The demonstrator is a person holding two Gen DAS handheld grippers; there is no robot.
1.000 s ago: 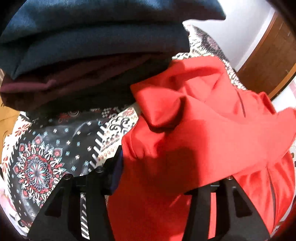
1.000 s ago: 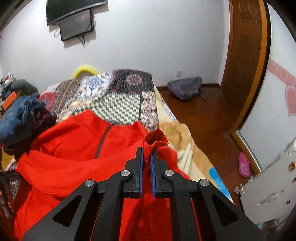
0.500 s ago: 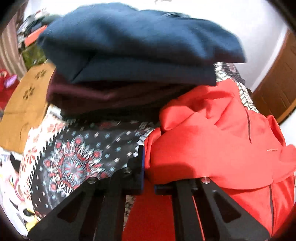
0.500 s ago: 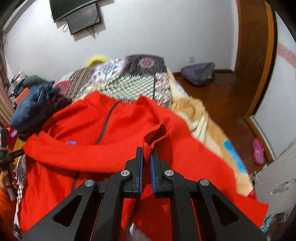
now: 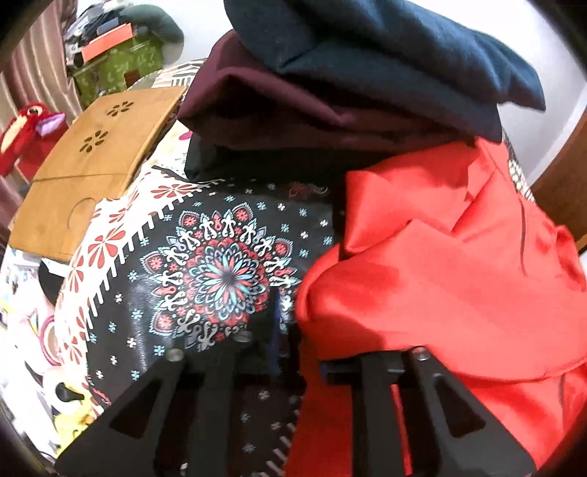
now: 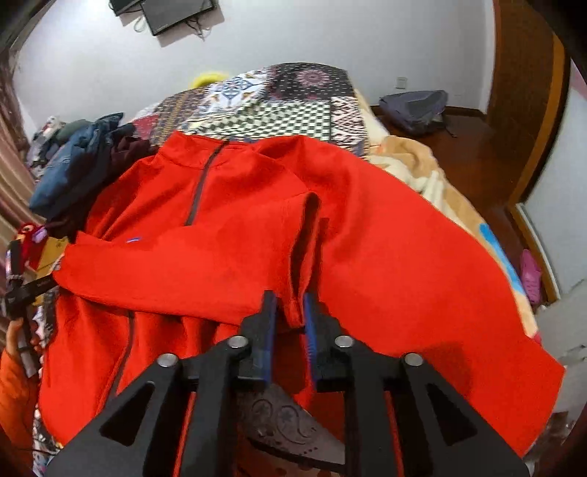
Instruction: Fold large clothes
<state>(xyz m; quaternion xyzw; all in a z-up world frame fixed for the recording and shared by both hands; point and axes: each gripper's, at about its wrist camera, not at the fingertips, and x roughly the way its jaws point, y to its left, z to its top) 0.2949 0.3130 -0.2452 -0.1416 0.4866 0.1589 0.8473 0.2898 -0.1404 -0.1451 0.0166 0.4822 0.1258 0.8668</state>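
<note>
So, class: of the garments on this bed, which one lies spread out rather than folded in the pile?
The red jacket: it lies opened across the bed, while the navy garment and maroon garment sit stacked.

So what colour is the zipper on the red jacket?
Dark grey on the red jacket; the zipper shows best in the right wrist view.

Patterned quilt (image 5: 220,271) on bed; wooden lap tray (image 5: 91,172) beside it; red plush toy (image 5: 25,132); grey backpack (image 6: 414,106) on floor; wall-mounted screen (image 6: 176,11).
</note>
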